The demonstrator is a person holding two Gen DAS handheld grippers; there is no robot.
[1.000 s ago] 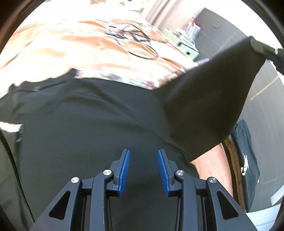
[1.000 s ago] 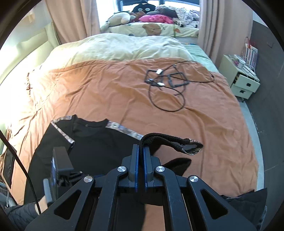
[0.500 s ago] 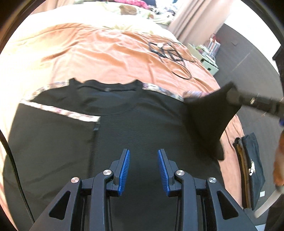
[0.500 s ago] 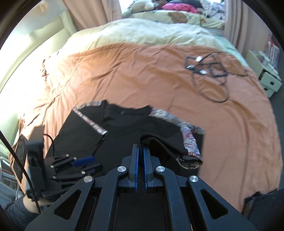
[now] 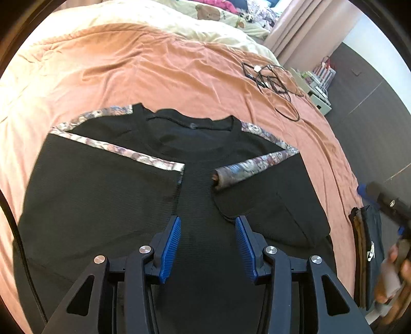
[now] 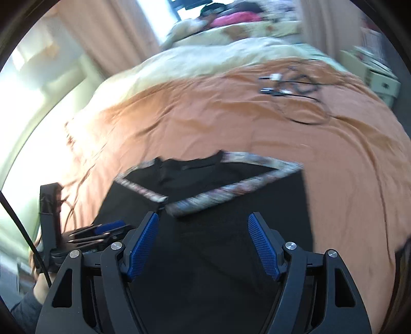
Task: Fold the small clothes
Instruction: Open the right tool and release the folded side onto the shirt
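both sleeves lie folded in on the shirt (image 5: 205,205) flat on the bed (image 5: 128,77), my right gripper (image 6: 203,244) and left gripper (image 5: 208,241) have just been opening, empty, so next i pinch the hem evenly

Black T-shirt (image 5: 133,205) with floral-print sleeve stripes (image 5: 128,154). Bed cover (image 5: 154,72) orange, duvet (image 5: 164,18) cream beyond. Black cables (image 5: 274,84); blue pads on black fingers (image 5: 170,246).

One black shirt (image 5: 205,195), two claws, perhaps one cable tangle (image 5: 272,82).
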